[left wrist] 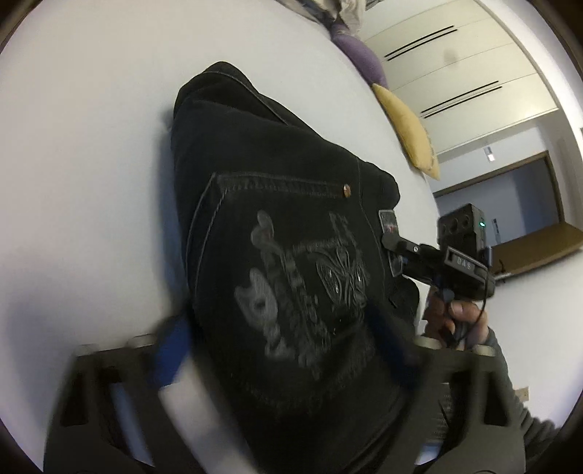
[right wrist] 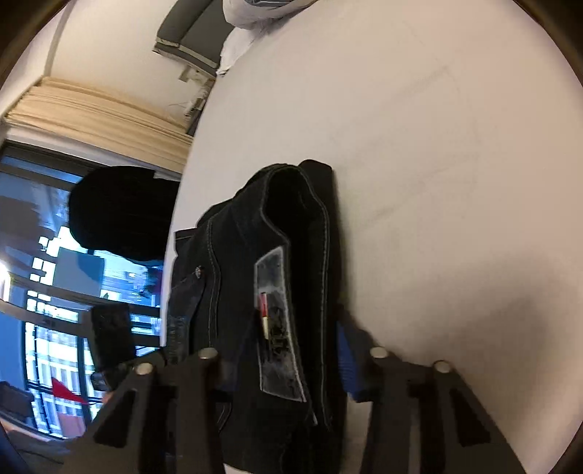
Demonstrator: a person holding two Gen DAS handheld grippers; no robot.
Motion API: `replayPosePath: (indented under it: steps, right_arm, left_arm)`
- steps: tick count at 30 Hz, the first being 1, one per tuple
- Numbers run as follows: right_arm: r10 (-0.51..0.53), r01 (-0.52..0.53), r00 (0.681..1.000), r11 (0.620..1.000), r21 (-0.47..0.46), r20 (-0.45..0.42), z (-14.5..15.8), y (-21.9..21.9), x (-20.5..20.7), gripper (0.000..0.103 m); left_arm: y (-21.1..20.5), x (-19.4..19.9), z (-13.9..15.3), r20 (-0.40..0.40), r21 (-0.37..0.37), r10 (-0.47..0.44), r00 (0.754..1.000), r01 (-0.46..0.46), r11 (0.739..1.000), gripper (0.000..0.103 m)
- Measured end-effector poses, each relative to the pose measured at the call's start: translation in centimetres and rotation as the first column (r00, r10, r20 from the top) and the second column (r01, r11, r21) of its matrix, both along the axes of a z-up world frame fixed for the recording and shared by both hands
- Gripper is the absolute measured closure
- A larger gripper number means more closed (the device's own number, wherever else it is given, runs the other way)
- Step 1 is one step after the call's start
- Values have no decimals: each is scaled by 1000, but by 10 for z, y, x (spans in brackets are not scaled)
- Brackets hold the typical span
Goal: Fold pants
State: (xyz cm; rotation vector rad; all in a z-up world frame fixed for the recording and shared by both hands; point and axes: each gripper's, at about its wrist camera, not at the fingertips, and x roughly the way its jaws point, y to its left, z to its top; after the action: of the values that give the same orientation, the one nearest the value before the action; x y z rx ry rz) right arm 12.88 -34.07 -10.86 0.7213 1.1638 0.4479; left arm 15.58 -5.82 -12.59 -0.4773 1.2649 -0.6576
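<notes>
Black jeans (left wrist: 277, 204) with a grey print on the back pocket lie partly lifted over a white surface (left wrist: 91, 164). My left gripper (left wrist: 280, 350) is shut on the jeans' near edge, its blue pads (left wrist: 171, 357) pressing the cloth. In the left wrist view my right gripper (left wrist: 391, 240) grips the waistband by the leather patch. In the right wrist view the right gripper (right wrist: 284, 361) is shut on the waistband (right wrist: 291, 277) of the jeans, beside the grey patch (right wrist: 277, 321). One blue pad (right wrist: 346, 361) shows.
A purple cushion (left wrist: 360, 54) and a yellow cushion (left wrist: 408, 127) lie along the surface's far edge. White bedding (right wrist: 255, 22) lies at the far end. A window (right wrist: 54, 291) and a dark round shape (right wrist: 120, 211) are at left.
</notes>
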Motion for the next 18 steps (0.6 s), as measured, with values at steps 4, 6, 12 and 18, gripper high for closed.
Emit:
replayPosePath:
  steps: [4, 6, 12, 18]
  right_arm:
    - [2, 2, 999, 995, -96, 45, 19, 11, -9, 71]
    - [8, 2, 997, 991, -135, 73, 37, 21, -9, 77]
    - [47, -16, 983, 986, -168, 180, 91, 43, 10, 79]
    - [104, -60, 956, 985, -165, 275, 138, 75, 78, 79]
  left_arm:
    - [5, -4, 6, 8, 59, 18, 1000, -18, 998, 68]
    - [3, -7, 11, 29, 59, 21, 999, -22, 998, 74]
    - [13, -1, 58, 126, 72, 15, 992, -24, 997, 79]
    - [54, 46, 117, 252, 95, 54, 966, -80, 992, 79]
